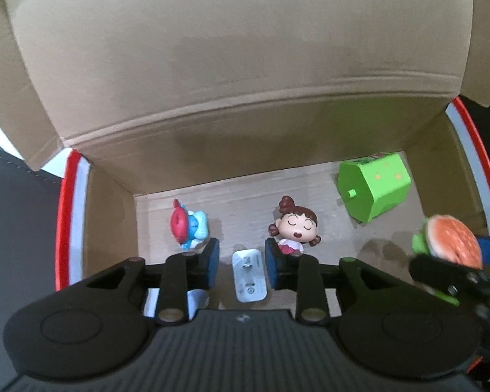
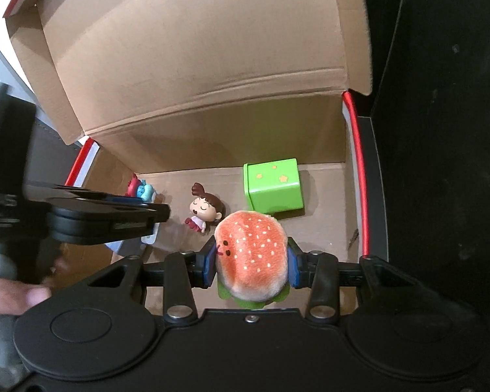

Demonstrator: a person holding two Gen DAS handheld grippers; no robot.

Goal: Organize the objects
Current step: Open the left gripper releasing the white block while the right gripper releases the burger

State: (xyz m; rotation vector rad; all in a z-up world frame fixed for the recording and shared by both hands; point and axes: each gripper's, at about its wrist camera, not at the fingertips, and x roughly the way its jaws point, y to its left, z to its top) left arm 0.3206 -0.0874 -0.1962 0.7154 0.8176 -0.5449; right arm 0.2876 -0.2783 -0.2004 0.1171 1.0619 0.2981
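At lower centre, the right gripper (image 2: 251, 263) has its jaws clamped on a plush burger (image 2: 250, 254). The left gripper (image 1: 241, 263) hangs with jaws apart over a white charger (image 1: 249, 274) lying on the cardboard box (image 1: 212, 65) floor. Beyond lie a girl figurine (image 1: 295, 228), a blue figurine (image 1: 189, 227) and, upper right, a green block (image 1: 374, 186).

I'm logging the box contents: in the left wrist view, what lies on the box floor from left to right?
Red and blue toy → white charger → girl figurine → green box → burger plush, gripped in the right claw at the far right, not yet set down.
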